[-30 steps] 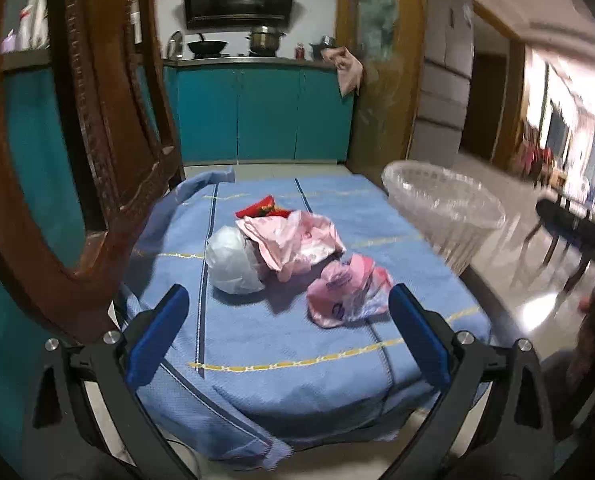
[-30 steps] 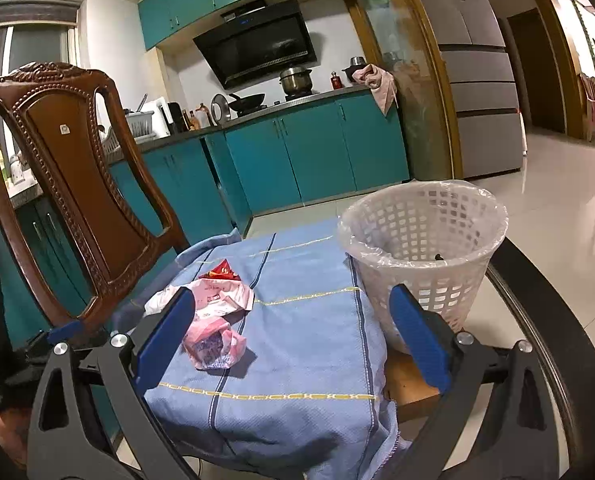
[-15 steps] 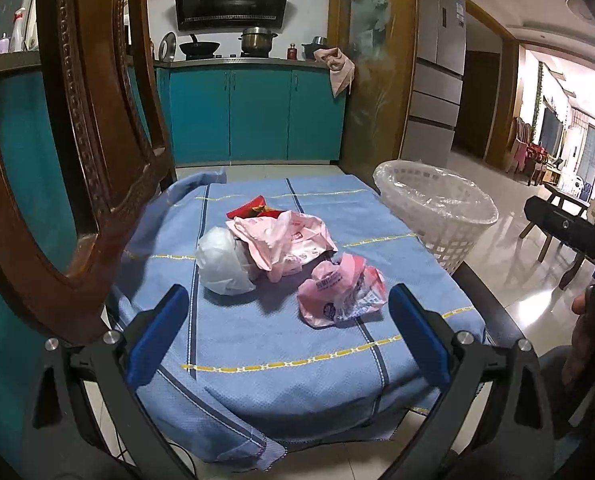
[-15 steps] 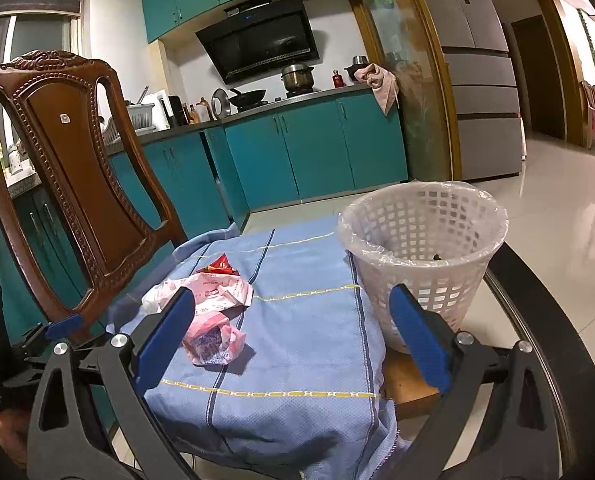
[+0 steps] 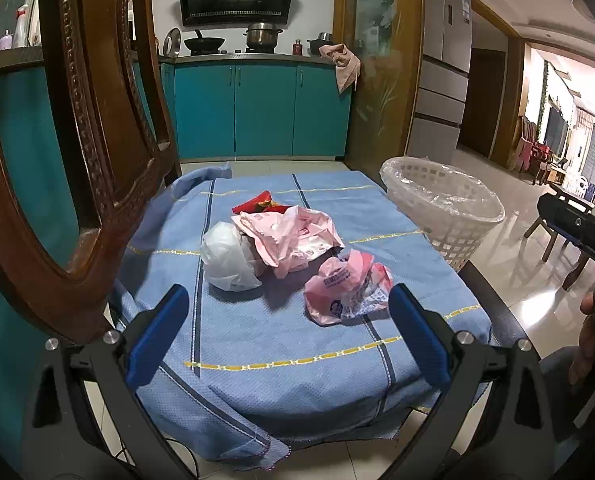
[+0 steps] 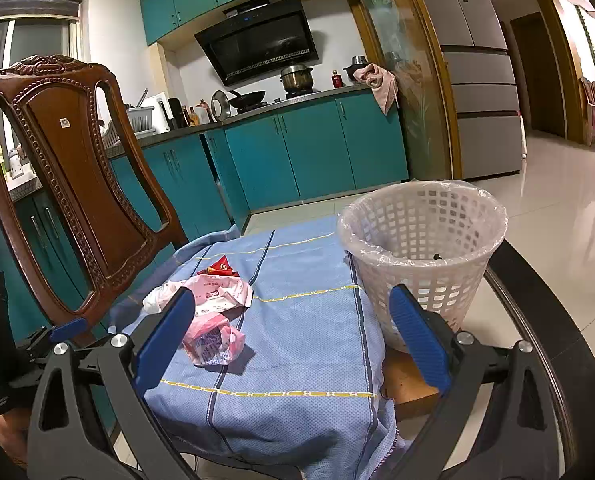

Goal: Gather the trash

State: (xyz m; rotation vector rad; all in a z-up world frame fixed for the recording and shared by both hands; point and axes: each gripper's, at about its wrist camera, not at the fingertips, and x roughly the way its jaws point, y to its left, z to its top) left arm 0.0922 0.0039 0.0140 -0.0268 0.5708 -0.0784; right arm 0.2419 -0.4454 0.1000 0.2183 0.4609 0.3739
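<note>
Trash lies on a blue cloth over the table: a small pink bag, a larger pink bag, a white bag and a red wrapper. The small pink bag, larger pink bag and red wrapper also show in the right wrist view. A white lined basket stands at the table's right. My left gripper is open and empty, just short of the small pink bag. My right gripper is open and empty above the cloth.
A carved wooden chair stands close at the left of the table. Teal kitchen cabinets are behind. The table's dark rim curves at the right, with a bare wooden patch under the basket.
The left view has shifted a little, bringing the trash nearer its centre. The right gripper has barely moved. Both stay open and nothing has been grasped.
</note>
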